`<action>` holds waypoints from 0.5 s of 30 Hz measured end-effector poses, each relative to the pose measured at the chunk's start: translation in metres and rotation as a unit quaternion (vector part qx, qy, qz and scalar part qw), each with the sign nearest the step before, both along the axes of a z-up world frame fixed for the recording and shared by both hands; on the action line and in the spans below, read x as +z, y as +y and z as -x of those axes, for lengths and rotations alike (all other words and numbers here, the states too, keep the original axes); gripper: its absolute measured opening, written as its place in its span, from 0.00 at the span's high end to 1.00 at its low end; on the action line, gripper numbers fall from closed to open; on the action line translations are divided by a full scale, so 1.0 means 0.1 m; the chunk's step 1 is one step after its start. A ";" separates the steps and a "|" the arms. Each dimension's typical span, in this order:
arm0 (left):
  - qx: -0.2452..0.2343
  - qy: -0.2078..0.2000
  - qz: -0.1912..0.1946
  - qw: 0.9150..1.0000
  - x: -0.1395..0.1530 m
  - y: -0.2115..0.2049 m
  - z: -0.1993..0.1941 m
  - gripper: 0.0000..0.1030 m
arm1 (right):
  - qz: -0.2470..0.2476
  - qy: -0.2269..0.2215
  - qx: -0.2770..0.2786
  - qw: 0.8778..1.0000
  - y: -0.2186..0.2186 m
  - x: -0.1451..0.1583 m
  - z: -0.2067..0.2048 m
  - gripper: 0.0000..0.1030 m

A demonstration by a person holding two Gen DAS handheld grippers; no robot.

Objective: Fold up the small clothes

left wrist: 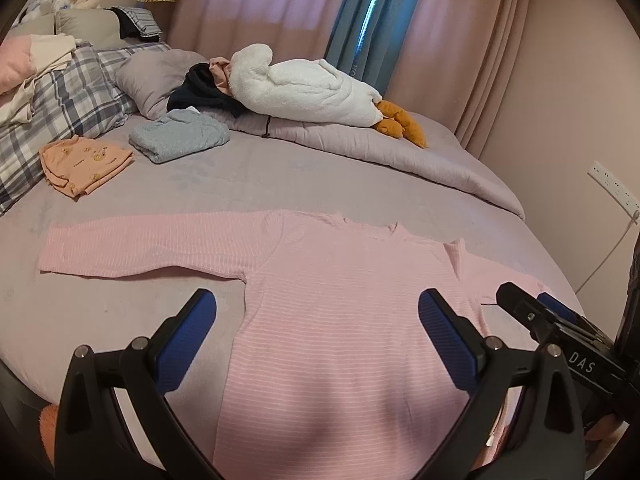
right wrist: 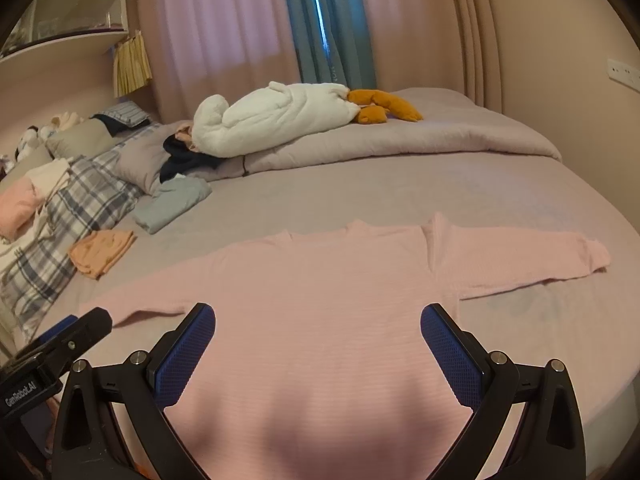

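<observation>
A: What is seen, largest first?

B: A bed (left wrist: 280, 168) is covered in mauve bedding. A pink striped top (left wrist: 340, 320) is laid flat on it, both sleeves spread outward.

A: And beyond it?

B: A white plush goose (left wrist: 304, 88), a folded blue garment (left wrist: 180, 140) and a folded orange garment (left wrist: 84, 164), possibly printed, are seen.

A: The tools?

B: The left tool (left wrist: 316, 340) and right tool (right wrist: 318, 344) are held wide open above the top; nothing is gripped.

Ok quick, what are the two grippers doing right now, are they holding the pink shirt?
Left gripper: open, holding nothing, above the pink shirt.
Right gripper: open, holding nothing, also above it.
</observation>
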State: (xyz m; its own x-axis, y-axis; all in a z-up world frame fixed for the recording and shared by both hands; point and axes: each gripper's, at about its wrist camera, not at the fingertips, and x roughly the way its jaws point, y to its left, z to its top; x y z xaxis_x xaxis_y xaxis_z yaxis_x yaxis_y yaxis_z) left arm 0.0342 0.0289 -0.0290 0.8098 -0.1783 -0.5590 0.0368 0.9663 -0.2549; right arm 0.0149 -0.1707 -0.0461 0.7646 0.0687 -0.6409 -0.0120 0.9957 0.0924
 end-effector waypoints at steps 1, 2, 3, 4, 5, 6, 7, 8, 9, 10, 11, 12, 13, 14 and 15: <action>-0.002 -0.001 0.000 1.000 0.01 0.00 0.00 0.02 | 0.000 0.000 0.000 1.000 0.00 0.00 0.00 0.01; -0.004 -0.002 0.001 1.000 0.01 -0.01 0.00 0.02 | 0.001 0.000 0.000 1.000 0.00 0.00 0.00 0.01; -0.005 -0.003 0.002 1.000 0.01 -0.02 0.01 0.03 | 0.001 0.000 0.000 1.000 0.00 0.00 0.00 0.01; -0.007 -0.004 0.004 1.000 0.01 -0.02 0.00 0.04 | 0.001 -0.001 0.001 1.000 0.00 0.00 0.00 0.01; -0.007 -0.004 0.005 1.000 0.01 -0.02 0.01 0.04 | 0.000 -0.002 0.001 1.000 0.00 0.00 0.01 0.01; -0.007 -0.004 0.005 1.000 0.01 -0.02 0.01 0.04 | -0.001 -0.002 0.001 1.000 -0.01 0.00 0.01 0.01; -0.007 -0.003 0.005 1.000 0.01 -0.02 0.00 0.04 | -0.002 -0.003 0.001 1.000 -0.01 0.00 0.01 0.01; -0.007 -0.002 0.004 1.000 0.01 -0.03 0.01 0.04 | -0.003 -0.004 0.001 1.000 -0.01 0.00 0.02 0.01; -0.006 -0.002 0.003 1.000 0.01 -0.03 0.00 0.04 | -0.004 -0.004 0.002 1.000 -0.01 0.00 0.01 0.01; -0.006 -0.003 0.004 1.000 0.01 -0.03 0.00 0.04 | -0.004 -0.004 0.003 1.000 -0.02 0.00 0.01 0.01; -0.006 -0.003 0.003 1.000 0.01 -0.04 0.00 0.04 | -0.004 -0.004 0.004 1.000 -0.02 0.00 0.01 0.01; -0.007 -0.003 0.004 1.000 0.02 -0.04 0.00 0.04 | -0.004 -0.004 0.005 1.000 -0.02 0.00 0.00 0.01; -0.007 -0.002 0.004 1.000 0.01 -0.04 0.00 0.04 | -0.005 -0.005 0.006 1.000 -0.02 0.00 0.00 0.01; -0.008 -0.002 0.005 1.000 0.01 -0.05 0.00 0.04 | -0.006 -0.005 0.007 1.000 -0.02 0.00 0.00 0.01; -0.009 0.000 0.005 1.000 0.02 -0.05 -0.01 0.04 | -0.006 -0.006 0.007 1.000 -0.03 0.01 0.00 0.01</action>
